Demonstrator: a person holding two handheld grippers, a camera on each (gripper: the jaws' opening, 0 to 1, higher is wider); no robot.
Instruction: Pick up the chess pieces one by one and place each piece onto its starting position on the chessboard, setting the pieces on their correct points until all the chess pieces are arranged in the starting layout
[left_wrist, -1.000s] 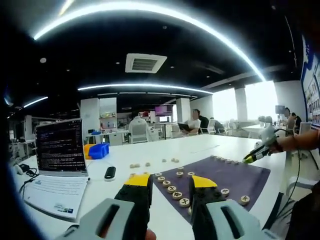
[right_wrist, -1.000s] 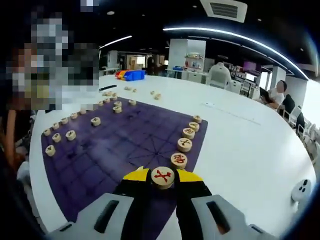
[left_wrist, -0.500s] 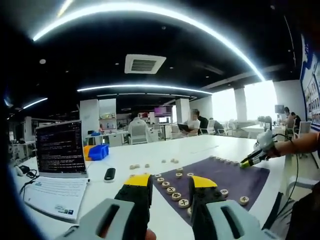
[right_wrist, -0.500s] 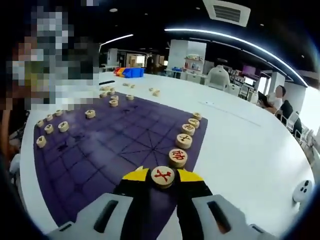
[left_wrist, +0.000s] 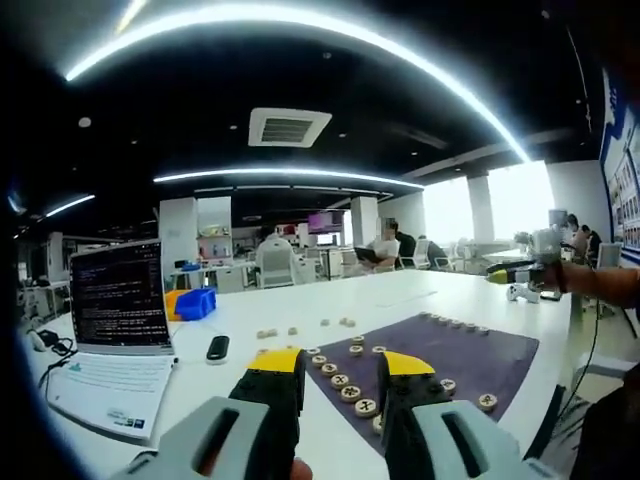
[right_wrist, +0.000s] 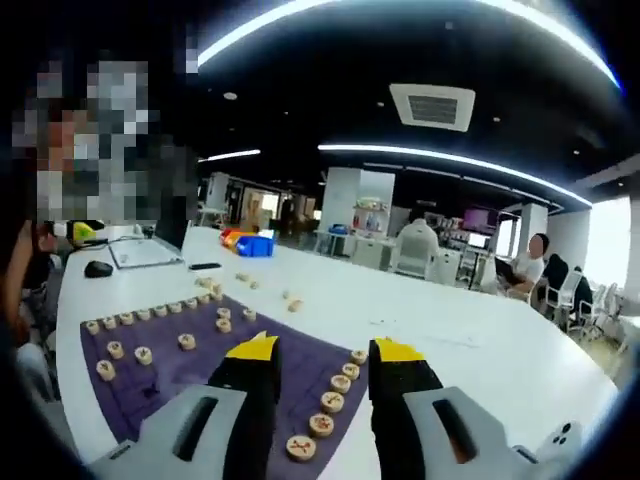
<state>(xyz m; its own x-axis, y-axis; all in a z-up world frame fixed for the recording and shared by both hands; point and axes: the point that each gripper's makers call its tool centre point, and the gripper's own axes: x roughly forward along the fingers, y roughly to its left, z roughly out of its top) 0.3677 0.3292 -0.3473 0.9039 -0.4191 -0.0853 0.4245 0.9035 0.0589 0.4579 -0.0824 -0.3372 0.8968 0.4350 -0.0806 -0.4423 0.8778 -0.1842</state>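
Note:
A purple chessboard mat (left_wrist: 470, 352) lies on the white table, with round wooden pieces in a row along its near edge (left_wrist: 343, 380) and another row at its far edge (left_wrist: 452, 322). My left gripper (left_wrist: 340, 364) hovers open over the near row, holding nothing. To the far right, a hand holds my right gripper (left_wrist: 512, 273) above the table. In the right gripper view, my right gripper (right_wrist: 325, 350) is open above the mat (right_wrist: 180, 372). A red-marked piece (right_wrist: 300, 447) lies at the near end of a row of pieces (right_wrist: 338, 392) between its jaws.
Loose pieces lie on the table beyond the mat (left_wrist: 268, 332) (left_wrist: 347, 322) (right_wrist: 292, 299). A laptop (left_wrist: 121, 294), printed paper (left_wrist: 108, 388), a black mouse (left_wrist: 218, 347) and a blue bin (left_wrist: 197, 301) sit to the left. A white device (right_wrist: 560, 441) lies near the right gripper.
My right gripper opened, let go of the red-marked piece onto the end of the row, and lifted up away from the board. My left gripper stayed put.

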